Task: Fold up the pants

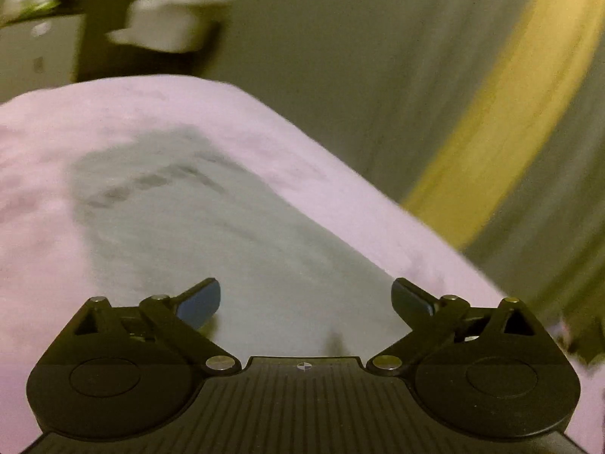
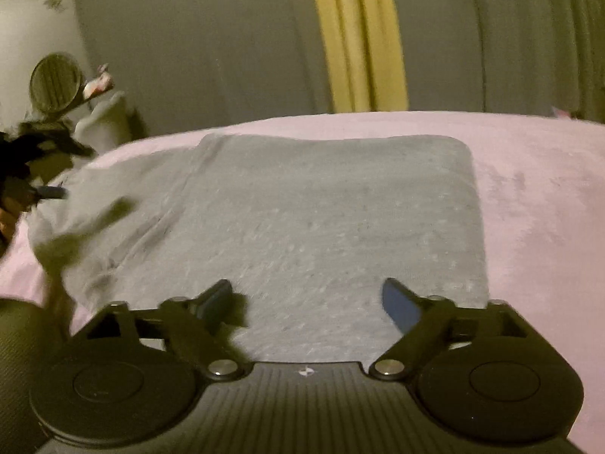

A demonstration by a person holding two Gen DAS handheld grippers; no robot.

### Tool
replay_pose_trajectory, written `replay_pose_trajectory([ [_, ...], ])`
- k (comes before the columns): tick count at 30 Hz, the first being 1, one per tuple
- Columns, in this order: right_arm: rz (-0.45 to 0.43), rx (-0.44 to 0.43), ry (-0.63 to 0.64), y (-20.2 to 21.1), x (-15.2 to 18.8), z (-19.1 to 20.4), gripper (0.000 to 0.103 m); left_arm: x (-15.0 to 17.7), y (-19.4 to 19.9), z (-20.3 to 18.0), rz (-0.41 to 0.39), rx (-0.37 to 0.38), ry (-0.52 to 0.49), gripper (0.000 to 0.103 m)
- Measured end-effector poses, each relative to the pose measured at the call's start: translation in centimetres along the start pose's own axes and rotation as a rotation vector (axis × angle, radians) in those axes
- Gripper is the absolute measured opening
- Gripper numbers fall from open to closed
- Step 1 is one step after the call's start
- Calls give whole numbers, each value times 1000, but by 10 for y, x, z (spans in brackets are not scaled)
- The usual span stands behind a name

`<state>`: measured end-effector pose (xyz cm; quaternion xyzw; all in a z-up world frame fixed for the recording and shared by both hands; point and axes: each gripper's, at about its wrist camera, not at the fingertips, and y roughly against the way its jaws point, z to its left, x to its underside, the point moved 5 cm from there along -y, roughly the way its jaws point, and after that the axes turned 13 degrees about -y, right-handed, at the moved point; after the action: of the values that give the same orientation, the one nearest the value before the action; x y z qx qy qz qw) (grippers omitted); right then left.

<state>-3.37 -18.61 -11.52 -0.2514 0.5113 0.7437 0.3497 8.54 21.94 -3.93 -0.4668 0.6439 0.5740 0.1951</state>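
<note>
Grey pants (image 2: 321,219) lie folded into a flat block on a pink bedspread (image 2: 537,196). My right gripper (image 2: 307,302) hangs over their near edge, jaws wide apart and open, nothing between the blue pads. In the blurred left wrist view the same grey pants (image 1: 227,234) spread out under my left gripper (image 1: 305,300), which is open too and holds nothing. A fold line and seam run along the pants' left part in the right wrist view. At the far left of that view a dark blurred shape, perhaps the other gripper, sits by the pants' edge.
Grey curtains with a yellow strip (image 2: 359,38) hang behind the bed. A round fan (image 2: 56,81) and clutter stand at the back left of the right wrist view. A white box (image 1: 170,22) and shelves show beyond the bed's far edge in the left wrist view.
</note>
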Motion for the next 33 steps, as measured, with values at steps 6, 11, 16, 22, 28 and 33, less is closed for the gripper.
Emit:
replay_pose_trajectory([
  [6,8,-3,-2,-7,-1,4,98,0,-5,98,72,-102,121,101],
  [11,7,3,1,-4,3,4,98,9,-25,125,128,-92,163,101],
  [16,10,23,21,-6,3,6,98,8,-39,121,125,-115,69,101],
  [22,10,35,32,-7,3,9,98,3,-52,123,123,-107,42,101],
  [28,10,35,31,-7,4,9,98,1,-52,121,127,-103,34,101],
  [33,17,35,31,-7,3,8,98,-5,-47,128,85,-4,103,91],
])
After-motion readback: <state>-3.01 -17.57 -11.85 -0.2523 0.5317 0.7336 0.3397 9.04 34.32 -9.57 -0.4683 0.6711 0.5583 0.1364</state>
